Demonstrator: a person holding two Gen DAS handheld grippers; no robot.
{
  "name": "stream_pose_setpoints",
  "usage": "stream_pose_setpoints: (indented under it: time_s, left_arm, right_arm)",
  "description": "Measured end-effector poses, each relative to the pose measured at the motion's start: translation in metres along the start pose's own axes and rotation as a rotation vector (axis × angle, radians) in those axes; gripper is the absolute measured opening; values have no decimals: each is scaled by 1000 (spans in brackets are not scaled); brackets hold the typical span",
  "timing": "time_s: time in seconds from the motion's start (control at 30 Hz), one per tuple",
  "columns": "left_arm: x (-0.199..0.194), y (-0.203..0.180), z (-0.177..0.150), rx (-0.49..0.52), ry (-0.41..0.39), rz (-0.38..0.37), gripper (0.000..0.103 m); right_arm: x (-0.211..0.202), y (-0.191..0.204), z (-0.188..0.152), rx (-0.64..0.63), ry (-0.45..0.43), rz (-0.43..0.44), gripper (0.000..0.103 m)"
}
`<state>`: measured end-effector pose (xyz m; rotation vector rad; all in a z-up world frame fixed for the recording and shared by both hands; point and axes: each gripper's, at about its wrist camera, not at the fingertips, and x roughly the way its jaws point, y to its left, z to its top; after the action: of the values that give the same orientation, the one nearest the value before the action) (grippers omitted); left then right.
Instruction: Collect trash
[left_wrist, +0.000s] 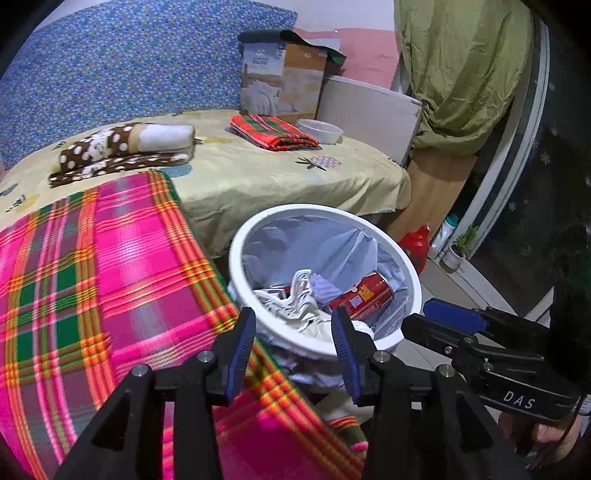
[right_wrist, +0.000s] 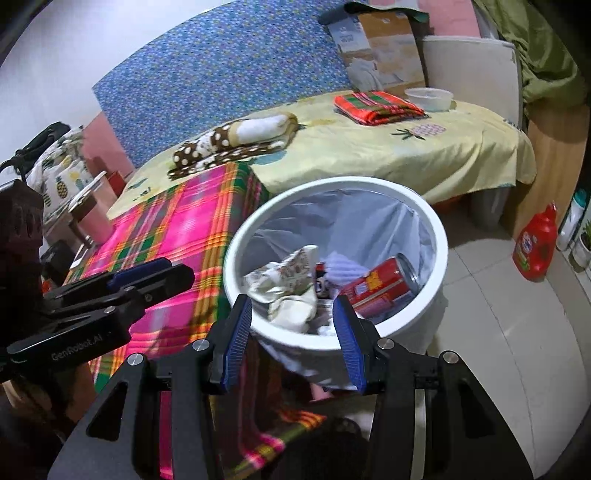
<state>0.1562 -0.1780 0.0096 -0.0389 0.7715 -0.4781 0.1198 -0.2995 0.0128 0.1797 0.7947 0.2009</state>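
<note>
1. Both my grippers, left (left_wrist: 293, 354) and right (right_wrist: 291, 345), hang released above the bin (right_wrist: 424, 206), nothing between the fingers.
2. The trash lies inside the bin: a red can (right_wrist: 380, 286) and crumpled paper (right_wrist: 288, 288).
3. The can looks light, thin-walled and slick; I'd pinch it across its middle, gently.
4. The paper is soft; any fold will do.
</note>
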Motion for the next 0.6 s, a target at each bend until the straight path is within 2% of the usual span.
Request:
stream_pose_setpoints:
  time_s: [0.6]
  left_arm:
    - [-78, 19, -49, -47, -71, 157, 45]
  right_arm:
    - [-36, 50, -29, -109, -51, 46, 48]
